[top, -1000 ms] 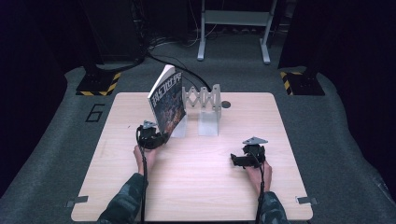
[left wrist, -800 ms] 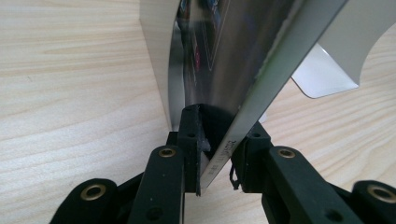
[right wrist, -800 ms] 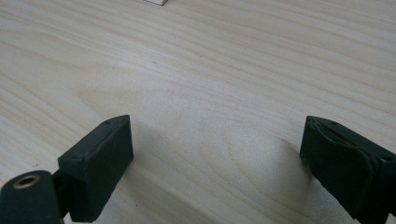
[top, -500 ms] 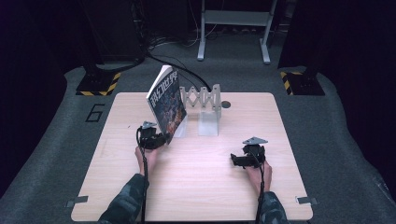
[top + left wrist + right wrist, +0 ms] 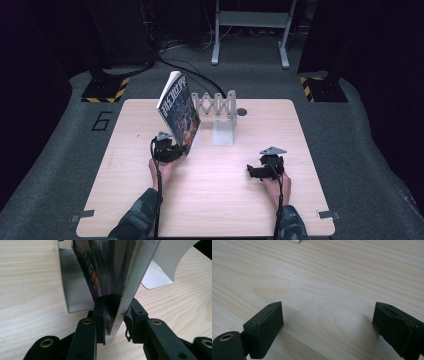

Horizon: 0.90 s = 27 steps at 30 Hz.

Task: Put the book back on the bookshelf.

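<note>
1. I am clamping the left tongs [image 5: 113, 315] on the lower corner of the book [image 5: 178, 112], its edge pinched between both jaws.
2. I am holding the book upright but tilted, leaning toward 11 o'clock, at the left end of the rack [image 5: 216, 104], which is standing at 12 o'clock on the bench [image 5: 210, 200].
3. In the left gripper view I am seeing the book's bottom edge near the rack's metal base plate [image 5: 72, 287]; I cannot tell whether it is touching the plate.
4. I am keeping the right tongs [image 5: 327, 327] wide apart, holding nothing, resting low over bare wood at about 4 o'clock, well apart from the book.
5. I judge the step in hand to be seating the book in the rack.
6. The next move, I think, is calling for tipping the book upright against a divider, then letting go gently so it is not toppling.
</note>
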{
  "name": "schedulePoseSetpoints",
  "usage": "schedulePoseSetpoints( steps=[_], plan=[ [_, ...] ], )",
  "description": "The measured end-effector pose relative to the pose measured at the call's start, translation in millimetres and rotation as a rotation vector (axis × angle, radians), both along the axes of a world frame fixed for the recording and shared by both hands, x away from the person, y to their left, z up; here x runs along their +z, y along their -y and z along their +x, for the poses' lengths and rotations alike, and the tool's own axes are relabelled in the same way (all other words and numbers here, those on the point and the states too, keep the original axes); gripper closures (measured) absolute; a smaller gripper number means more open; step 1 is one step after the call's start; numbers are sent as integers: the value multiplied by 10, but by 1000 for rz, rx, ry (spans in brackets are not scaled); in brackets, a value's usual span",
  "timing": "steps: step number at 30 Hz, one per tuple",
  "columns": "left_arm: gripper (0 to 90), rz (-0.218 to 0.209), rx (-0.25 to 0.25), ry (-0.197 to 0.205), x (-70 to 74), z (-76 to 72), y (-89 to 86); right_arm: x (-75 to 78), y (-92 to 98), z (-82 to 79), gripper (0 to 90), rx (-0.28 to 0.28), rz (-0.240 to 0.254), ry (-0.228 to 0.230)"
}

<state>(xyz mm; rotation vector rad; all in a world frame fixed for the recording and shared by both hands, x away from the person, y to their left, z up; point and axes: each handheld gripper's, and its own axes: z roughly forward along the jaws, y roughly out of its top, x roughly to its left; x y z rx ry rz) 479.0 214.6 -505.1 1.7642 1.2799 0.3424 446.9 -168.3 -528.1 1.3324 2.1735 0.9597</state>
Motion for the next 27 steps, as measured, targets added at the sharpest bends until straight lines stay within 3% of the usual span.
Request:
schedulePoseSetpoints(
  steps=[14,15,16,17,22,27],
  plan=[
    [693,-11,-51,9,-16,-10,141,0,0,0,91,0,0,0],
    [694,-42,-39,9,-26,-9,166,0,0,0,91,0,0,0],
    [698,-38,-55,-9,-27,-11,163,0,0,1,91,0,0,0],
    [700,-63,-46,-2,-41,-5,209,0,0,0,91,0,0,0],
    [699,-59,-82,-9,-47,-2,282,0,0,1,91,0,0,0],
    [689,-60,-83,2,-66,-1,323,-1,5,1,92,6,-5,2]
  ],
)
